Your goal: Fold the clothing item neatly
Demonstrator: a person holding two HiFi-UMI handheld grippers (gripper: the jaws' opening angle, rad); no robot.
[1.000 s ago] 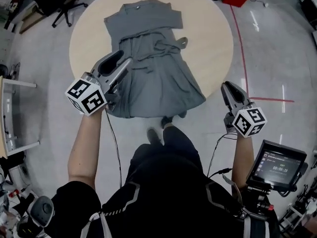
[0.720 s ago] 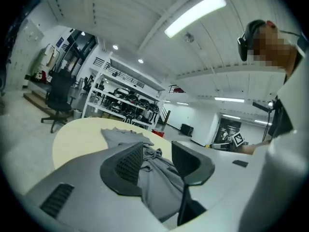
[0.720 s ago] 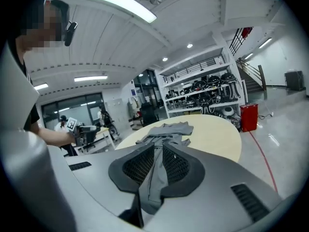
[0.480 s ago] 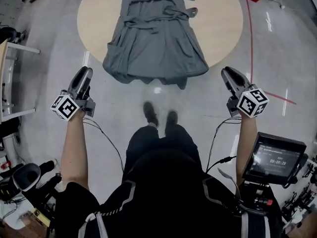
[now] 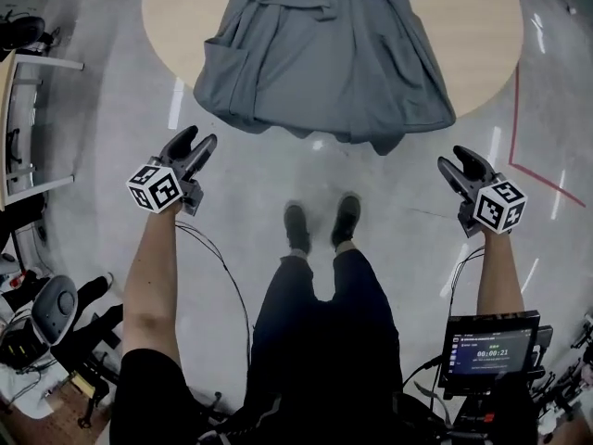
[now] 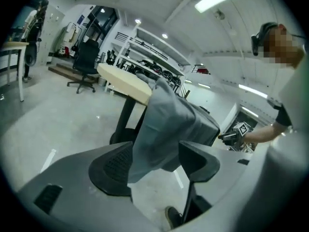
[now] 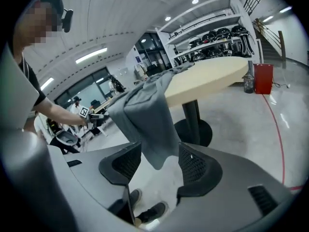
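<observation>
A grey robe-like garment (image 5: 324,54) lies spread on the round beige table (image 5: 176,7), its hem hanging over the near edge. In the head view my left gripper (image 5: 196,140) is over the floor, below and left of the hem's left corner, jaws apart and empty. My right gripper (image 5: 454,161) hovers over the floor below the hem's right corner, also open and empty. The left gripper view shows the hanging garment (image 6: 164,120) beyond the spread jaws of the left gripper (image 6: 154,153). In the right gripper view the garment (image 7: 145,110) hangs beyond the open right gripper (image 7: 159,156).
The person's shoes (image 5: 320,225) stand on the grey floor between the grippers. The table's pedestal (image 7: 193,124) rises from a round base. A red floor line (image 5: 528,170) runs at right. An office chair (image 6: 87,62) and shelving stand beyond the table.
Both grippers have drawn back from the table. The left one was at the garment's hem a second ago and is now apart from it over the floor. The person has stepped back.
</observation>
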